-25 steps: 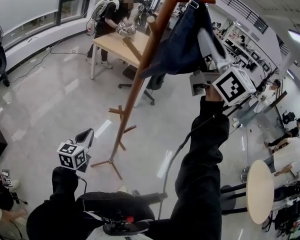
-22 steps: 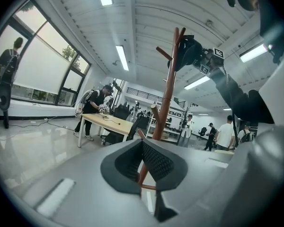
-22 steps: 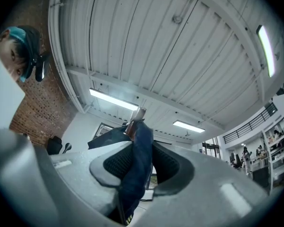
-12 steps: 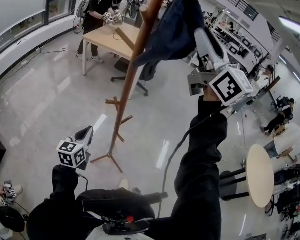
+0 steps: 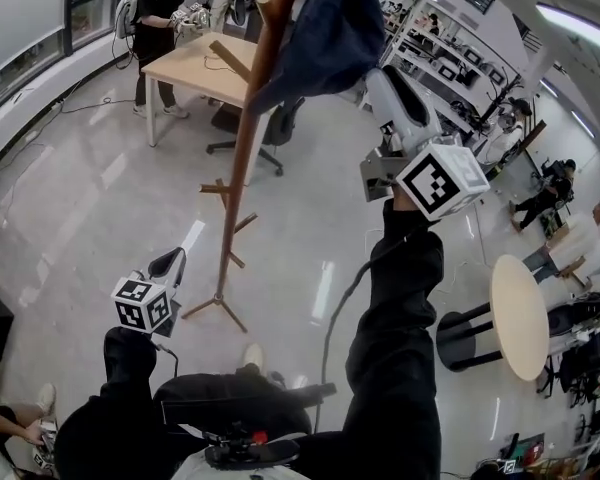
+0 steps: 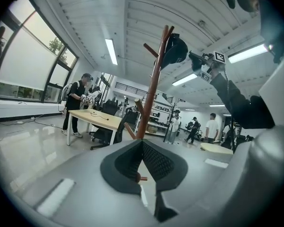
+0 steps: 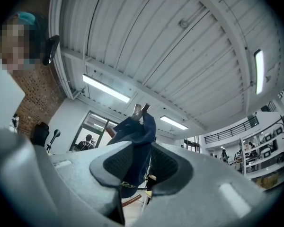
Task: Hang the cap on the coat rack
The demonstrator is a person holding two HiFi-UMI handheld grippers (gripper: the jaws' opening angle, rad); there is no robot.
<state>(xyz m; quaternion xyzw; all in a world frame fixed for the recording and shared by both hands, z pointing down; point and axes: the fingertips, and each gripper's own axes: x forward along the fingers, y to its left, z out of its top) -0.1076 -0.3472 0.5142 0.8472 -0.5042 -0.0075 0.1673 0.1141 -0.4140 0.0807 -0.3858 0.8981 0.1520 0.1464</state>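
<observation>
While draped high on the coat rack (image 5: 242, 148), cap (image 5: 320, 38): far, right of the post.
Right gripper (image 5: 375, 76): fingers still pinched on cap fabric.
Left gripper (image 5: 168, 266): fingers together, empty, near left.
Change: hardly any in a second; hang looks done, release pending.

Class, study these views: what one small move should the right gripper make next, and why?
Probably open the right gripper and let go. In the right gripper view its jaws are closed on the dark blue cap, and the cap already drapes over a top peg of the coat rack, so it looks ready to hang unaided.
</observation>
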